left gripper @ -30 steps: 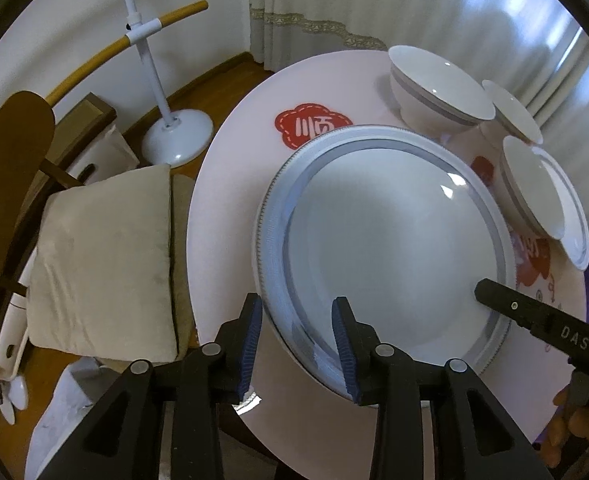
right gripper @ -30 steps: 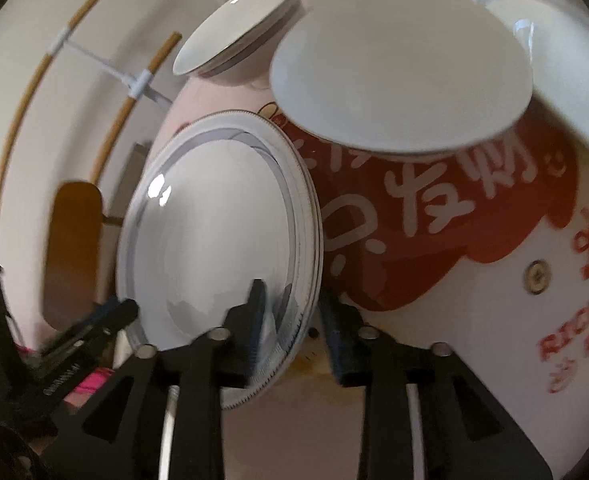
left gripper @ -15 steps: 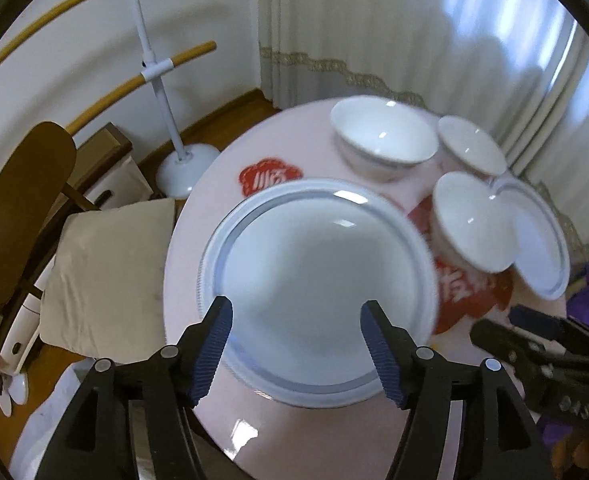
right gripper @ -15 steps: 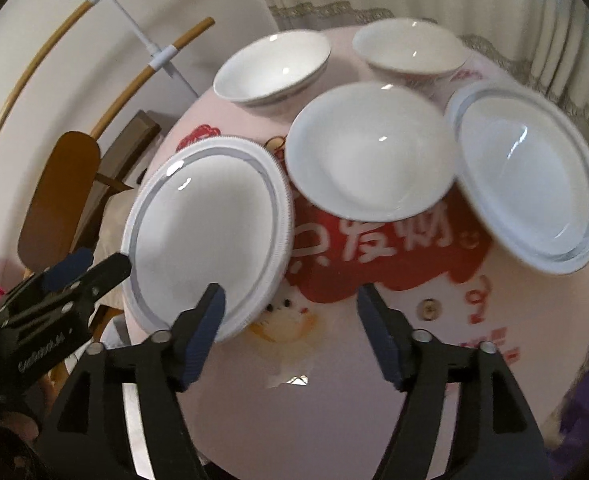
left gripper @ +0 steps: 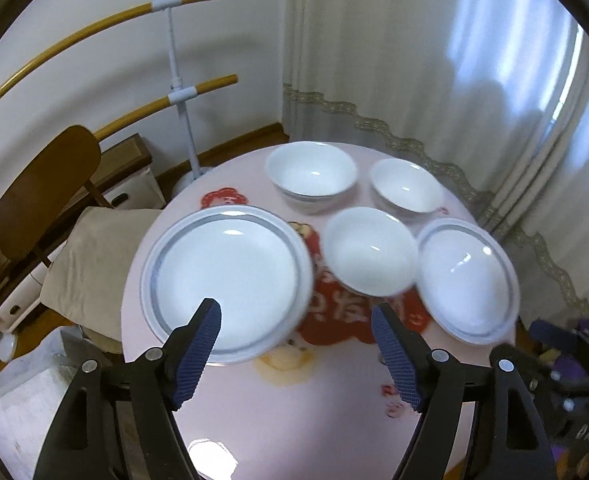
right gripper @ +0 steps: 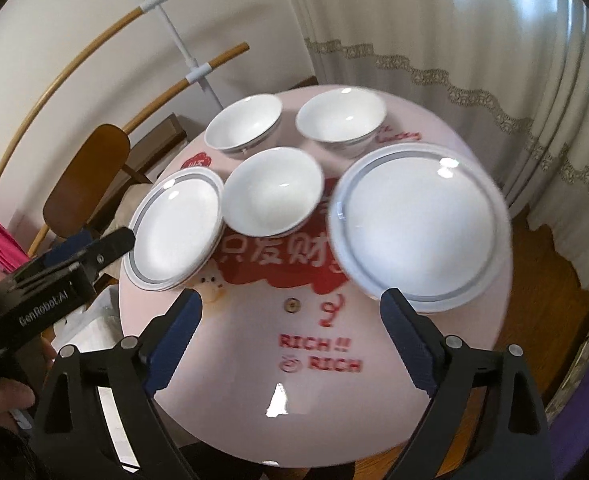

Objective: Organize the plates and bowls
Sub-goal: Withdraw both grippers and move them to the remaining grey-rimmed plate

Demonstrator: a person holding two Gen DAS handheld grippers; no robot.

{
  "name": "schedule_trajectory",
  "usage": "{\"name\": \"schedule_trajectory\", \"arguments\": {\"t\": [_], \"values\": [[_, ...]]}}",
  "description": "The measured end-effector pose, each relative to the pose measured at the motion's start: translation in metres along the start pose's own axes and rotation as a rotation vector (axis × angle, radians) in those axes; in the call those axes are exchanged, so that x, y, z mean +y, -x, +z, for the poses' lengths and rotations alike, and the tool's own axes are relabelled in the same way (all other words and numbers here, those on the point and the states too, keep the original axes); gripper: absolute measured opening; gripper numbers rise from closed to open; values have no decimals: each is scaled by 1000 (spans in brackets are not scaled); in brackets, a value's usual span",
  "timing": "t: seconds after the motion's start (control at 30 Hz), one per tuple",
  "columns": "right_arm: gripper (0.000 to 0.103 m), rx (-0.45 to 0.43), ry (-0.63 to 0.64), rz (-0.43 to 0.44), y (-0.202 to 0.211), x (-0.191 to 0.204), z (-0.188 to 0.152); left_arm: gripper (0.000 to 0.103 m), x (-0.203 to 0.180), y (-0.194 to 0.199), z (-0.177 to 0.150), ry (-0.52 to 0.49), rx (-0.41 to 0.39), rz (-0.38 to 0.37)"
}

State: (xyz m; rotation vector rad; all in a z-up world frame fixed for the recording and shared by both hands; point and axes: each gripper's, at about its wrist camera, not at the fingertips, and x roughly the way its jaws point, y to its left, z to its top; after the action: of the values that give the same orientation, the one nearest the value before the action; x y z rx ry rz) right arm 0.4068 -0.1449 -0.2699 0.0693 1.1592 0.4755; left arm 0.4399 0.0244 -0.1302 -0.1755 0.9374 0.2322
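Let go of the left plate (left gripper: 226, 280): left gripper (left gripper: 296, 330) and right gripper (right gripper: 290, 320), each clamped on its near rim a second ago, now with jaws just opened wide and nothing between the pads. Pulled up and back from the round table (left gripper: 334, 400) (both views far wider now). Left plate, once filling the frame, now small at centre left. All three bowls, nearest the centre bowl (right gripper: 272, 196), and the right plate (right gripper: 418, 224) now in full view.

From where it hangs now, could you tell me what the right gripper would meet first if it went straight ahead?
Most likely the bare pink tabletop in front of the dishes. The right gripper is open and empty, aimed between the two plates; depth is hard to judge.
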Motion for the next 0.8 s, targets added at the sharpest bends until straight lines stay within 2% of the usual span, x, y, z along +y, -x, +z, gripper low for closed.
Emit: {"name": "schedule_trajectory", "arguments": {"t": [0.17, 0.4, 0.63, 0.8], "values": [[94, -34, -48, -4, 14, -18, 2, 74, -18, 17, -3, -25, -27, -14], [94, -82, -87, -43, 28, -31, 7, 74, -24, 16, 0, -51, -42, -68], [94, -95, -90, -50, 36, -44, 17, 74, -29, 5, 14, -22, -32, -91], [94, -78, -62, -30, 23, -74, 39, 74, -46, -12, 19, 33, -35, -61]]}}
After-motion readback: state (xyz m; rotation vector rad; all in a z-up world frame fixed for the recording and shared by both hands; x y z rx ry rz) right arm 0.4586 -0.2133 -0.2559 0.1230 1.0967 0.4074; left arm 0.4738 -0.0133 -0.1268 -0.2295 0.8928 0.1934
